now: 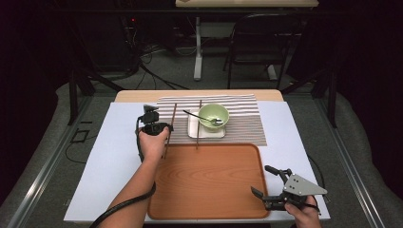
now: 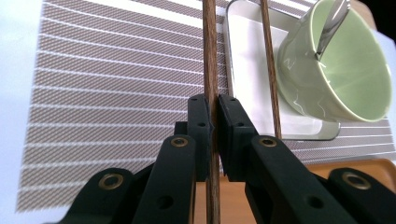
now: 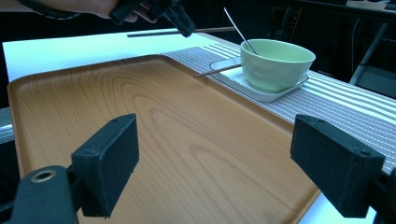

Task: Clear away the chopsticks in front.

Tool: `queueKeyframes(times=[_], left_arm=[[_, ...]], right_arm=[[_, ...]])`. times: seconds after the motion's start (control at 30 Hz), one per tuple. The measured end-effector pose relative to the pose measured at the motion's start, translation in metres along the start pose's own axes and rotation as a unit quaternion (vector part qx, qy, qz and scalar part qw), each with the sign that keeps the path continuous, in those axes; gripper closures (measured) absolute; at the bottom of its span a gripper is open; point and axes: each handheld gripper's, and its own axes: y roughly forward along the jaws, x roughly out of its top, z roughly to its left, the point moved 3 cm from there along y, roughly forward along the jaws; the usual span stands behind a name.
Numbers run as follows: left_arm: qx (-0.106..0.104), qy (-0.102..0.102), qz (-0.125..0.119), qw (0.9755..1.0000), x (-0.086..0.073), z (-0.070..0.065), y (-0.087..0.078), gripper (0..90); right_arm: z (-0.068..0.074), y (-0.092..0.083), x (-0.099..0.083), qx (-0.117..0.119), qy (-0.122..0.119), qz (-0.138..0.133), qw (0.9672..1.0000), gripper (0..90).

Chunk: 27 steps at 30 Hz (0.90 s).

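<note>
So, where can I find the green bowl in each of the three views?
High view: the green bowl sits at upper centre, on the white dish.
Left gripper view: the bowl is at the upper right, right of the two chopsticks.
Right gripper view: the bowl is upper right of centre, beyond the tray.
Shared landmark: the striped placemat under the dish.

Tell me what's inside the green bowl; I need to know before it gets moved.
A metal spoon lies in the green bowl, its handle sticking out over the rim. Otherwise the inside looks bare. The bottom under the spoon's head is covered, so any residue there can't be seen.
</note>
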Motion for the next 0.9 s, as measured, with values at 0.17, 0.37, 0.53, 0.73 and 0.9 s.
queueKeyframes(times=[0.17,0.37,0.53,0.73,0.9], left_arm=[[-0.001,-0.009,-0.010,0.9999,-0.005,0.010,-0.014,84.1],[-0.006,-0.013,-0.019,0.9997,-0.018,0.019,-0.036,84.1],[-0.007,-0.016,-0.029,0.9994,-0.033,0.022,-0.051,84.0],[-0.012,-0.009,-0.028,0.9995,-0.057,0.021,-0.058,84.0],[-0.001,0.005,-0.029,0.9996,-0.079,0.019,-0.060,84.1]], right_arm=[[0.000,0.001,0.000,0.000,0.000,0.002,1.0000,14.9],[0.000,0.001,0.000,-0.002,-0.001,0.003,1.0000,14.9],[0.000,0.001,0.000,-0.001,-0.003,0.004,1.0000,14.9],[0.001,0.001,0.000,-0.001,-0.003,0.002,1.0000,14.8],[0.001,0.001,0.000,-0.001,-0.003,0.003,1.0000,14.9]])
